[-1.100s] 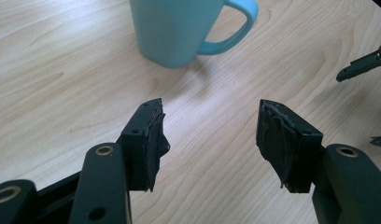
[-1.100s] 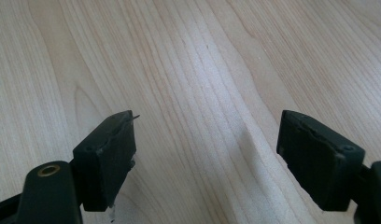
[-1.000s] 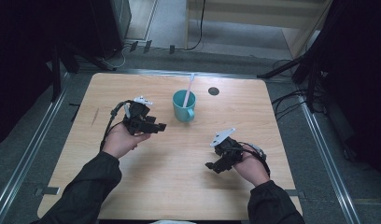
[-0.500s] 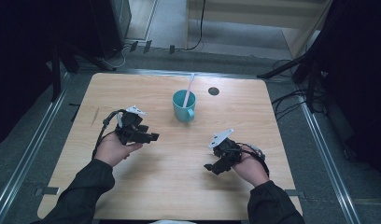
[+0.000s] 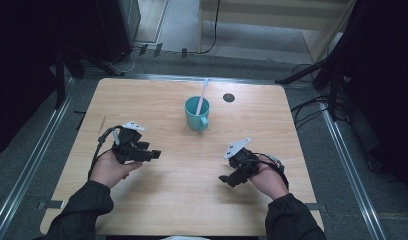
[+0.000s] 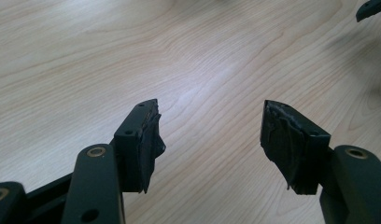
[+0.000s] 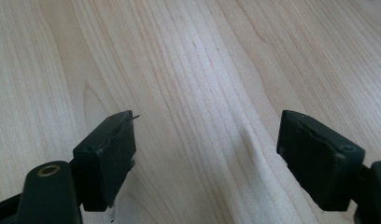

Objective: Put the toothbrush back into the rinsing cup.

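- The left gripper [image 5: 153, 154] has drawn back from the teal mug [image 5: 197, 114]: a second ago it sat close beside the cup's left side, and now it lies nearer the person's edge of the table [image 5: 157, 210], with the mug up ahead of its jaws and off to their right.
- Its jaws have just been opening and now stand wide apart; in the left gripper view [image 6: 209, 135] there is nothing between the pads but bare wood.
- The right gripper [image 5: 225, 178] has not shifted. It rests low over the table in the person's right hand, jaws spread wide too, and the right gripper view [image 7: 207, 149] shows plain wood grain in the gap.
- The mug stands upright toward the far middle of the table, well ahead of both claws, with a pale straw-like stick [image 5: 202, 96] leaning out of it toward the far edge. Neither claw touches cup or stick.
- A small dark round spot [image 5: 229, 97] sits on the tabletop just right of the mug.
- My reading: the stick looks placed and let go, so the left hand's pull-back seems the close of that step, with nothing left in either claw.
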The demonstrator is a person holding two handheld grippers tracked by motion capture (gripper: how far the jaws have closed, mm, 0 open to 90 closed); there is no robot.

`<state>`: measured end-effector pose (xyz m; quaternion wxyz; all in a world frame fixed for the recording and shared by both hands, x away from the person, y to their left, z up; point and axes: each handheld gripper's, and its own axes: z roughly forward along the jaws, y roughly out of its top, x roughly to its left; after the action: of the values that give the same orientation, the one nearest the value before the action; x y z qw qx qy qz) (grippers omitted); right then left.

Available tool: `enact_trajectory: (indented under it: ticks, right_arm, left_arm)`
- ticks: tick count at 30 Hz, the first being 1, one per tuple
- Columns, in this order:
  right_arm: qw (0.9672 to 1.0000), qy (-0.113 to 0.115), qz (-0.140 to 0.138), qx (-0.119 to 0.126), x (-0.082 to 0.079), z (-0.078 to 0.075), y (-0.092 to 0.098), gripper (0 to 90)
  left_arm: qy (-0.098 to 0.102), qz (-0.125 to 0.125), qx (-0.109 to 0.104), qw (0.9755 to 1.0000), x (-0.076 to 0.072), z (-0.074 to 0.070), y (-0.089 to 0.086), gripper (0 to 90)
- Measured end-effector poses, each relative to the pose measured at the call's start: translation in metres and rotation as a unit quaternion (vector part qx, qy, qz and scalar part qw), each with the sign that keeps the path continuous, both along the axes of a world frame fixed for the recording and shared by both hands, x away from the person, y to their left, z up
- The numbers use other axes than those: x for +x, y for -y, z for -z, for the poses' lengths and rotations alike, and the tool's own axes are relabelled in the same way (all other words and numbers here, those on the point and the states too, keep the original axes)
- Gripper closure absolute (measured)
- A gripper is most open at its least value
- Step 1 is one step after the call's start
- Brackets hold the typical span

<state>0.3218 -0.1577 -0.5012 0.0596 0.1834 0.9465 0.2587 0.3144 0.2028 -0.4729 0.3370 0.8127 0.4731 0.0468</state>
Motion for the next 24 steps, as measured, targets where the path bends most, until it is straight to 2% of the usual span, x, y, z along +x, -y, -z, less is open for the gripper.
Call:
enact_trajectory:
  ticks: [10, 15, 24]
  right_arm:
    - [1.0000, 0.000, -0.002, -0.003, 0.000, 0.000, 0.000, 19.8]
    - [1.0000, 0.001, -0.003, -0.003, 0.000, 0.000, 0.000, 19.8]
    - [1.0000, 0.002, -0.007, -0.006, 0.000, 0.001, -0.001, 19.8]
  left_arm:
    - [-0.001, -0.024, -0.001, 0.9997, -0.001, 0.001, -0.018, 37.2]
    - [-0.003, -0.030, 0.001, 0.9995, 0.001, 0.003, -0.021, 37.2]
    - [-0.007, -0.027, 0.004, 0.9996, 0.002, 0.004, -0.021, 36.7]
